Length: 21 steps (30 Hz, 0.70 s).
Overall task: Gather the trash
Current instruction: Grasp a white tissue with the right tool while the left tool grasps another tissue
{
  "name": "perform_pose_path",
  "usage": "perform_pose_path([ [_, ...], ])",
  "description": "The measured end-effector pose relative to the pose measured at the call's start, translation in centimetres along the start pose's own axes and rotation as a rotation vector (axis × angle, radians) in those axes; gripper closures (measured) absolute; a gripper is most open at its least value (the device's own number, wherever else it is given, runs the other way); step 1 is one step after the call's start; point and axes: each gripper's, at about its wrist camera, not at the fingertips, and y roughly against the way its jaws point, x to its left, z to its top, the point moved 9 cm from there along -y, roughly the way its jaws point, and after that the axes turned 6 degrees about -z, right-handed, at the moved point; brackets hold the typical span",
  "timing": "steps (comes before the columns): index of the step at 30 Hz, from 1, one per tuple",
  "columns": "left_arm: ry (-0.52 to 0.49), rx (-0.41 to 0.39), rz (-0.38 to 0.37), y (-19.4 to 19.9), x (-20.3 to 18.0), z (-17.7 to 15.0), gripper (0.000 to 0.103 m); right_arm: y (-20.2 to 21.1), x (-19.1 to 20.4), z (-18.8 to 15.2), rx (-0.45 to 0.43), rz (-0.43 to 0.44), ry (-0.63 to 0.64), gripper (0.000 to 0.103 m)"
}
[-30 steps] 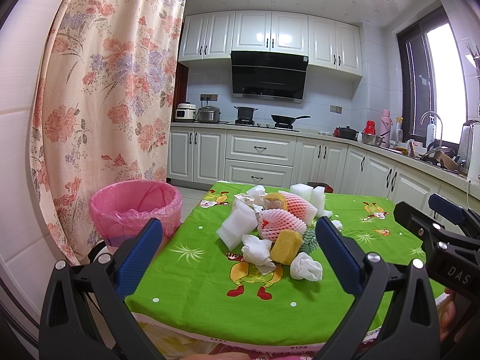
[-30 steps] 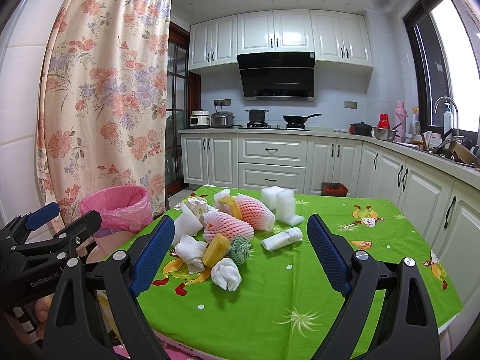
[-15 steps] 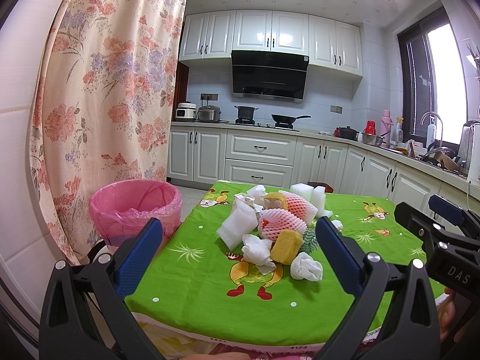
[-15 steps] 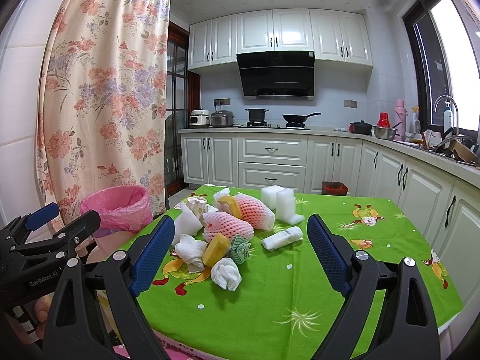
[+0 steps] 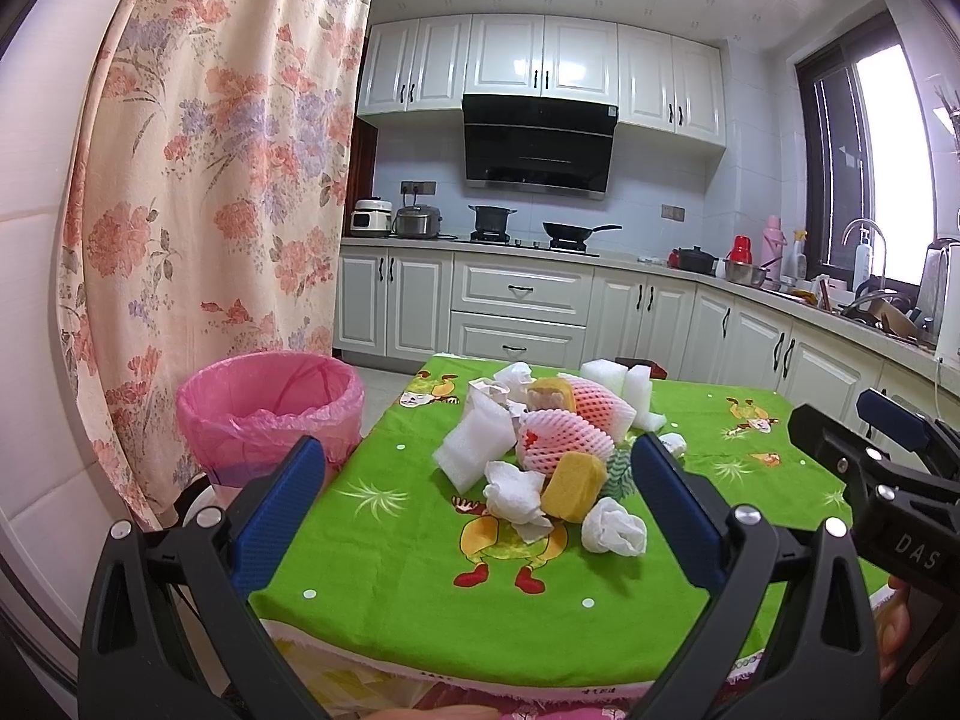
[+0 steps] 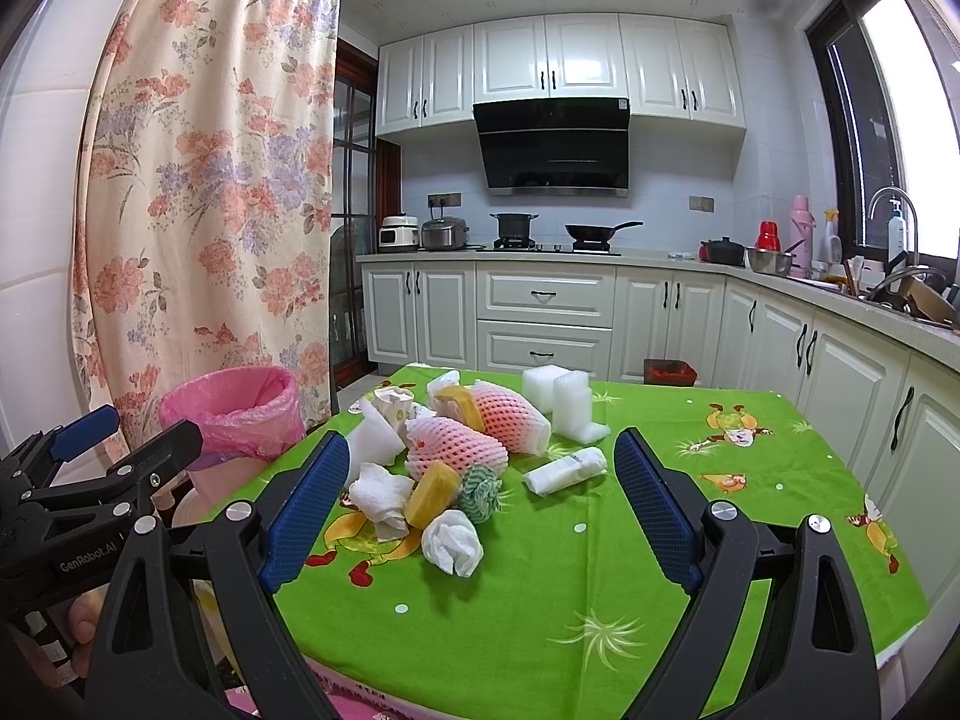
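- Trash lies heaped near the middle of the counter under the bright green cartoon-print tablecloth (image 5: 384,546); the pink-lined round waste bin (image 5: 270,414) stands off the counter's edge at about 9 o'clock from the heap.
- Left gripper (image 5: 477,504) and right gripper (image 6: 480,498) both hover short of the heap — jaws spread wide, nothing held.
- The crumpled white tissue ball (image 6: 453,540) at the heap's 6 o'clock edge looks feather-light and soft; it should squash under a pinch, so closing fully across its middle seems right.
- The second crumpled white tissue (image 6: 381,495), at roughly 8 o'clock, should behave alike, though its loose flaps may trail.
- The yellow sponge block (image 6: 433,492) leans on the two pink foam-net fruit sleeves (image 6: 456,450) — springy, light, and best gripped across its flat faces.
- The sleeves are bulky; whether they still wrap fruit I cannot tell, so their weight is uncertain. The mesh gives grip but will dent.
- The white foam sheets (image 5: 474,444) at 10 o'clock are stiff yet brittle; an edge grip could snap them.
- The rolled white plastic wrapper (image 6: 567,468) at 3 o'clock looks slippery — grasp it mid-length.
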Motion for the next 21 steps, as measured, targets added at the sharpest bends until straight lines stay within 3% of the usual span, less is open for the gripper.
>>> perform_pose_path([
  [11, 0.035, 0.065, -0.002, -2.2, 1.0, -0.9, 0.004, -2.0, -0.5, -1.5, 0.054, -0.023, 0.004, 0.018],
  [17, 0.037, 0.121, 0.023, -6.1, 2.4, -2.2, 0.004, -5.2, -2.0, -3.6, 0.117, -0.050, -0.017, 0.018],
  [21, 0.048, 0.210, 0.016, -9.6, 3.2, -3.9, 0.004, -8.3, -2.8, -5.6, 0.198, -0.073, -0.014, 0.018],
])
